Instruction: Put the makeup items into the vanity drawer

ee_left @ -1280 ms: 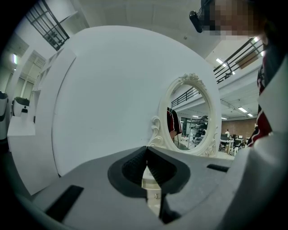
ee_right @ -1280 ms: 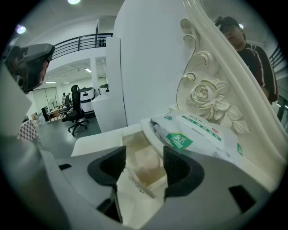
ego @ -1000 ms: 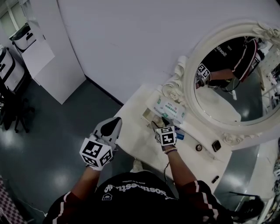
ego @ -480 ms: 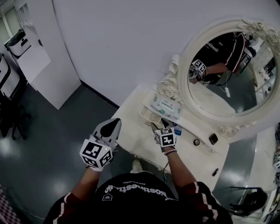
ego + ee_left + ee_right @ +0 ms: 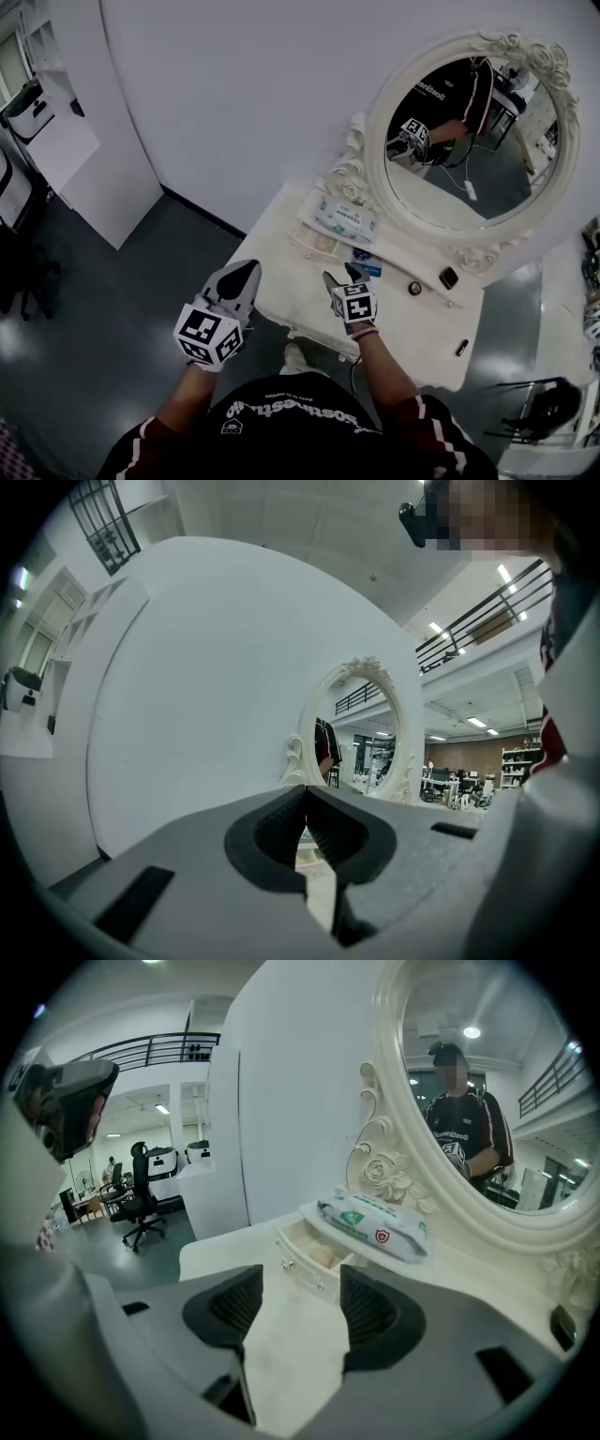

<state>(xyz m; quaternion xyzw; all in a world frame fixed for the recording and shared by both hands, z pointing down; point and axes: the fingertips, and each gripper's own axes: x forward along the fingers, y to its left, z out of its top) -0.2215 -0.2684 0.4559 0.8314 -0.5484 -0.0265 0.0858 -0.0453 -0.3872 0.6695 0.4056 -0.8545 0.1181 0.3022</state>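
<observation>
The white vanity table (image 5: pixel 300 298) has a small drawer (image 5: pixel 317 242) standing open under the oval mirror (image 5: pixel 469 141). In the right gripper view a pale round puff (image 5: pixel 323 1257) lies inside the drawer (image 5: pixel 298 1251). A blue item (image 5: pixel 367 267), a small round pot (image 5: pixel 413 289) and two small black items (image 5: pixel 449 277) rest on the tabletop. My right gripper (image 5: pixel 337 277) hovers open and empty over the table, a short way in front of the drawer. My left gripper (image 5: pixel 246 274) hangs shut and empty at the table's left front edge.
A pack of wet wipes (image 5: pixel 345 217) lies on the shelf above the drawer, also seen in the right gripper view (image 5: pixel 375 1224). White cabinets (image 5: pixel 66 141) stand at the far left on the dark floor (image 5: pixel 103 309). An office chair (image 5: pixel 141 1206) is behind.
My right gripper has drawn back a little from the drawer toward the table's front, uncovering the blue item. The head view has tilted up. The left gripper has barely moved.
</observation>
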